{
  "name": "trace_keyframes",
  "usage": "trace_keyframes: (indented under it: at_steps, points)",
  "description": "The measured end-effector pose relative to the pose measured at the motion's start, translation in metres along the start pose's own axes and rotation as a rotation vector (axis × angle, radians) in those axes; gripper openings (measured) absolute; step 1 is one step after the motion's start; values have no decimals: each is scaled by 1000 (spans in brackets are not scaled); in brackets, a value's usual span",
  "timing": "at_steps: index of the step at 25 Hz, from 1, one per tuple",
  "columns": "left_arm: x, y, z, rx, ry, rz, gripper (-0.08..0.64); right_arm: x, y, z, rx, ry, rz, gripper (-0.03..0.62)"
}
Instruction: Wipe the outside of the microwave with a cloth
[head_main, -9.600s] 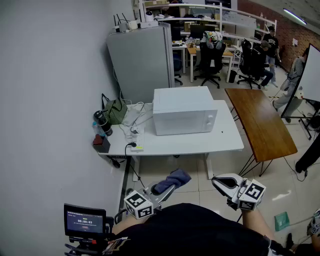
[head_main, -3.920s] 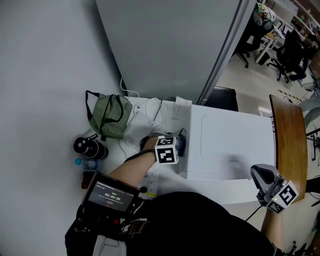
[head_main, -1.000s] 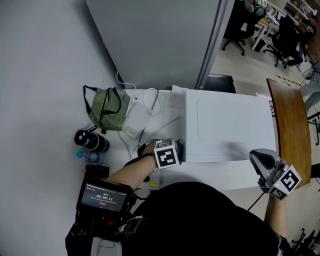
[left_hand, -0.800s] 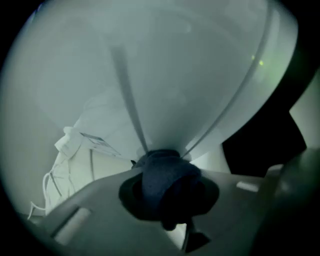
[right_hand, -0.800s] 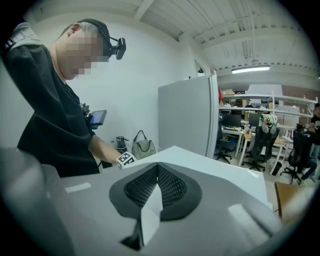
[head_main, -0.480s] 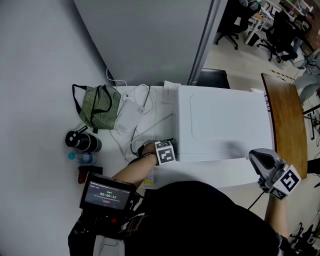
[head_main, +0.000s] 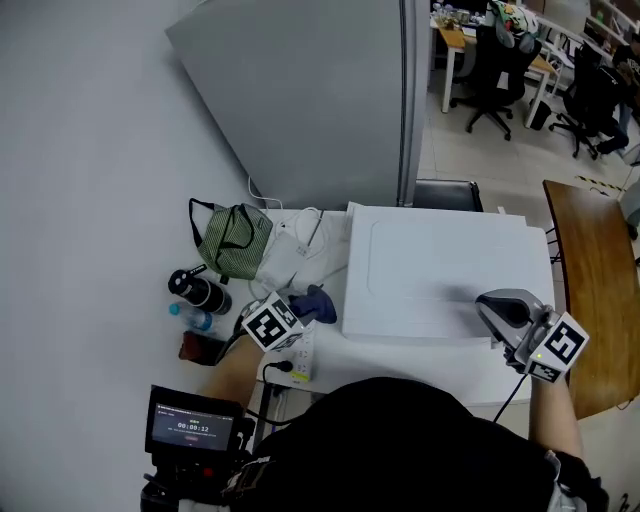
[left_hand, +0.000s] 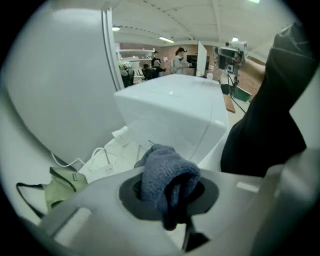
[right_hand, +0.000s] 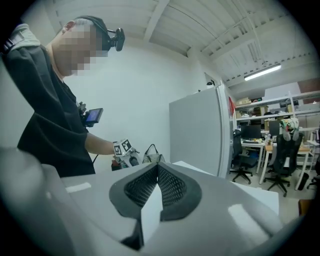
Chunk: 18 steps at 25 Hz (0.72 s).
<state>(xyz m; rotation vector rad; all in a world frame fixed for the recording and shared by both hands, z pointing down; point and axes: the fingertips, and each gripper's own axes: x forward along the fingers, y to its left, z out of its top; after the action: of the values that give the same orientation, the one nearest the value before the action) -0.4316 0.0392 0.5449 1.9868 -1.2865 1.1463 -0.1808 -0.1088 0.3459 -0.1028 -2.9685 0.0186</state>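
Our left gripper (head_main: 306, 306) is clamped on the cloth (head_main: 316, 302), a dark blue, nubbly knit wad that bulges out past the jaws and droops over their dark pads (left_hand: 202, 192). Our right gripper (head_main: 487, 302) has its jaws closed tip to tip, the mesh-textured pads (right_hand: 172, 186) meeting in a narrow V with nothing between them.

The microwave (head_main: 440, 280) is a plain white box with a smooth, flat top and rounded edges. The cloth sits just off the microwave's left wall, near its front corner; we cannot tell whether it touches. The right gripper hangs over the front right part of the microwave's top.

The microwave stands on a white table (head_main: 335, 360). Left of the microwave lie white cables (head_main: 300, 232) and a green striped bag (head_main: 233, 240), and further left a dark bottle (head_main: 200, 292). Behind the microwave rises a tall grey cabinet (head_main: 320, 100).
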Motion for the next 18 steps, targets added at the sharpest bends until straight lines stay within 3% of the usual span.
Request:
trace_keyframes:
  at_steps: [2,5,10,18]
  points:
    - [-26,2,12,-25,-45,58,60,1,-4,5,-1,-16,31,6]
    - [-53,-10,26,-37,-110,81,60,-5,5,19,-25,-25,43,6]
    - [-67,-21,25,80,-177,151,60,-24,41,35,-29,-31,-28,6]
    - [-104,-79,21,167,-333,91,60,-57,120,24,-35,69,-168,6]
